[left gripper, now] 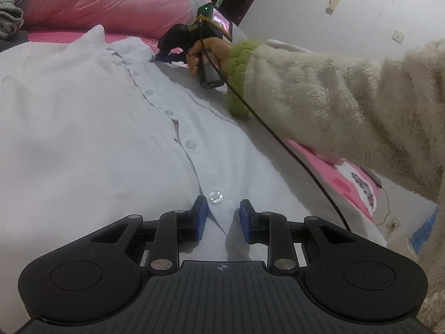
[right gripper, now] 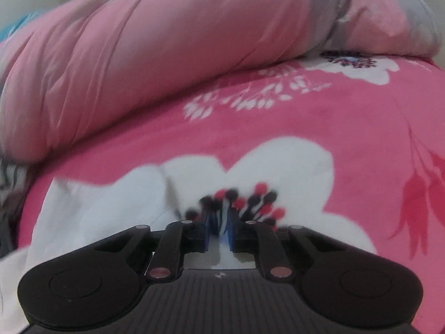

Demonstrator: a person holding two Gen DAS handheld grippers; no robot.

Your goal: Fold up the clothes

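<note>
A white button-up shirt (left gripper: 83, 128) lies spread on the bed, its button placket running from the collar toward me. My left gripper (left gripper: 223, 215) hovers low over the placket beside a clear button (left gripper: 216, 196). Its blue pads (left gripper: 200, 213) stand apart and do not press the cloth. My right gripper (left gripper: 164, 55) sits at the shirt's far edge beside the collar, held by a hand in a fluffy cream sleeve (left gripper: 333, 97). In the right wrist view its jaws (right gripper: 222, 218) are nearly together on a thin strip of white cloth. The shirt (right gripper: 91, 211) trails off to the lower left.
The bed is covered by a pink flowered blanket (right gripper: 306, 117). A bulky pink and grey quilt (left gripper: 105, 2) is heaped along the far side. A black cable (left gripper: 278, 139) runs from the right gripper across the shirt's right edge. Grey clothing (left gripper: 9, 14) lies at far left.
</note>
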